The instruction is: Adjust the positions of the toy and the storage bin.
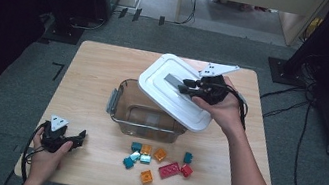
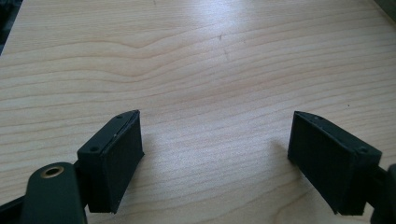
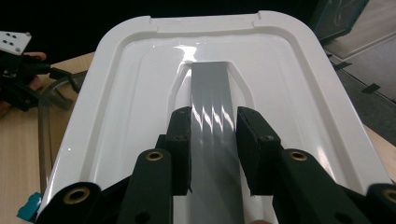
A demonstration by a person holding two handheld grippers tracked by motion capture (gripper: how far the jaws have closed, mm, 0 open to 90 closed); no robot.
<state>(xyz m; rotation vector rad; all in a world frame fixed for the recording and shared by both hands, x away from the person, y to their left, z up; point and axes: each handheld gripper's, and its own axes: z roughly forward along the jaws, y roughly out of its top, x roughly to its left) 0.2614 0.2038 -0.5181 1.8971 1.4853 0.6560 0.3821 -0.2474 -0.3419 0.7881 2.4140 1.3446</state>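
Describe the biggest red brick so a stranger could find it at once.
Start at the clear box in the middle of the wooden table. In the bricks scattered before it, the red brick lies near the right end: flat, long, larger than its small red neighbour.

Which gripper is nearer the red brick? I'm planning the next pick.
Left. The left gripper rests on the table beside the bricks; the right gripper holds the lid above the red brick.

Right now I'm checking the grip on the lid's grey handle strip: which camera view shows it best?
The right gripper view: the grey handle strip runs up the white lid between the right tongs, which are shut on it. The high view shows it small, partly behind those tongs. The left gripper view faces bare table.
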